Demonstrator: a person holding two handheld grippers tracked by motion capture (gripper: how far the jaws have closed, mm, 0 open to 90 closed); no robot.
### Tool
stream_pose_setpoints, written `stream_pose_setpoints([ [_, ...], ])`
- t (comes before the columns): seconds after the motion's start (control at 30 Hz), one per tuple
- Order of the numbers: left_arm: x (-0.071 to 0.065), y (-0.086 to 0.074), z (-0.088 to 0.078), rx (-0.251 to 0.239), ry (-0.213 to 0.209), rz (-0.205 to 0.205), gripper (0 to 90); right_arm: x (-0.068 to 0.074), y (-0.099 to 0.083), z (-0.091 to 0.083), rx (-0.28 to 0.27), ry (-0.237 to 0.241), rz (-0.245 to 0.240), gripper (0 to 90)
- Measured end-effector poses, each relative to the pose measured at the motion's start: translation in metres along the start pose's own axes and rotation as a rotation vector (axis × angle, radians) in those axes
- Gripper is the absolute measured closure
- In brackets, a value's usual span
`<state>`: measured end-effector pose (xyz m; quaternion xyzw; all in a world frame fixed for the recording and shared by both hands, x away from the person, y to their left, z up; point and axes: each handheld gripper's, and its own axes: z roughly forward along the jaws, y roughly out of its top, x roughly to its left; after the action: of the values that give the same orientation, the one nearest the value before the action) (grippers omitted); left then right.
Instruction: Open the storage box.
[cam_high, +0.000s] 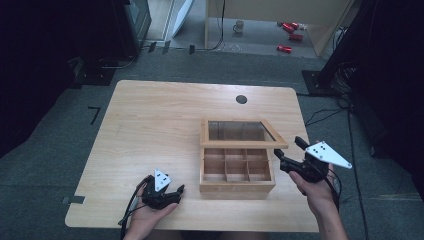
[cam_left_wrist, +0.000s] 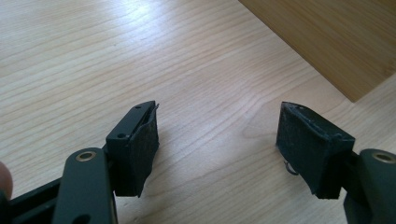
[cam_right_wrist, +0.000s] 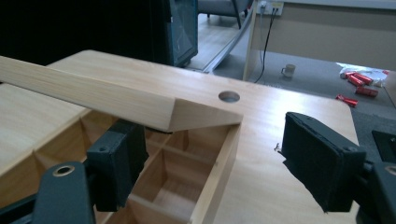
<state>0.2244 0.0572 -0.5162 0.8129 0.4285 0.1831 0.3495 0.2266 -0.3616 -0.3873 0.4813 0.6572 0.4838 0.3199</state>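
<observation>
A wooden box (cam_high: 237, 187) with several empty compartments stands on the table right of centre. Its glass-paned lid (cam_high: 243, 144) is tilted part-way up. My right gripper (cam_high: 287, 148) is at the lid's front right corner, jaws open. In the right gripper view one finger (cam_right_wrist: 116, 163) sits under the lid (cam_right_wrist: 107, 100) inside the box (cam_right_wrist: 219, 172), and the other finger (cam_right_wrist: 317, 158) hangs over bare table. My left gripper (cam_high: 176, 194) lies low near the table's front edge, left of the box. Its jaws (cam_left_wrist: 217, 135) stand open over bare wood, the box wall (cam_left_wrist: 336, 42) just beyond.
A round cable hole (cam_high: 241, 99) sits near the table's far edge. Bare tabletop (cam_high: 150, 130) spreads left of the box. On the floor beyond lie red cans (cam_high: 285, 48) and a mug (cam_high: 239, 26). Dark equipment stands at both sides.
</observation>
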Motion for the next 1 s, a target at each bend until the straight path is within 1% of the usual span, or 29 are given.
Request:
stream_pose_setpoints([
  [0.03, -0.001, 0.000, 0.000, 0.004, -0.002, 0.002, 30.3, -0.003, 0.008, 0.004, -0.015, 0.000, 0.003, 22.6],
  [0.07, -0.002, 0.000, 0.001, 0.006, -0.002, 0.009, 30.3, -0.003, 0.008, 0.004, -0.015, 0.000, 0.003, 22.6],
  [0.1, -0.003, 0.000, 0.001, 0.007, -0.002, 0.013, 30.2, -0.004, 0.012, 0.006, -0.024, -0.002, 0.001, 23.0],
  [0.33, -0.003, 0.000, 0.002, 0.002, -0.004, 0.010, 30.7, -0.009, 0.037, 0.020, -0.067, 0.020, -0.016, 37.1],
  [0.5, -0.003, 0.000, 0.002, 0.004, -0.010, 0.011, 30.7, -0.014, 0.048, 0.034, -0.083, 0.045, -0.013, 40.0],
  [0.6, -0.003, 0.000, 0.002, 0.000, -0.009, 0.012, 30.8, -0.017, 0.054, 0.040, -0.096, 0.070, 0.000, 42.2],
  [0.63, -0.003, 0.000, 0.002, 0.001, -0.010, 0.011, 30.9, -0.020, 0.058, 0.045, -0.103, 0.088, 0.020, 43.1],
  [0.67, -0.003, 0.000, 0.002, 0.001, -0.011, 0.011, 30.9, -0.020, 0.058, 0.045, -0.103, 0.088, 0.020, 43.1],
  [0.7, -0.003, 0.000, 0.002, 0.000, -0.012, 0.010, 30.9, -0.023, 0.061, 0.050, -0.113, 0.106, 0.034, 44.4],
  [0.73, -0.002, 0.000, 0.002, 0.002, -0.013, 0.011, 30.9, -0.023, 0.061, 0.050, -0.113, 0.106, 0.034, 44.4],
  [0.83, -0.002, 0.000, 0.002, 0.001, -0.015, 0.011, 31.0, -0.025, 0.064, 0.059, -0.119, 0.125, 0.060, 44.6],
  [0.87, -0.002, 0.000, 0.002, 0.001, -0.015, 0.012, 31.0, -0.026, 0.064, 0.062, -0.118, 0.129, 0.059, 44.9],
  [0.97, -0.002, 0.000, 0.002, 0.000, -0.017, 0.010, 31.0, -0.026, 0.063, 0.073, -0.110, 0.131, 0.066, 45.3],
  [1.0, -0.002, 0.000, 0.002, 0.000, -0.017, 0.011, 31.0, -0.026, 0.062, 0.077, -0.110, 0.124, 0.065, 45.2],
])
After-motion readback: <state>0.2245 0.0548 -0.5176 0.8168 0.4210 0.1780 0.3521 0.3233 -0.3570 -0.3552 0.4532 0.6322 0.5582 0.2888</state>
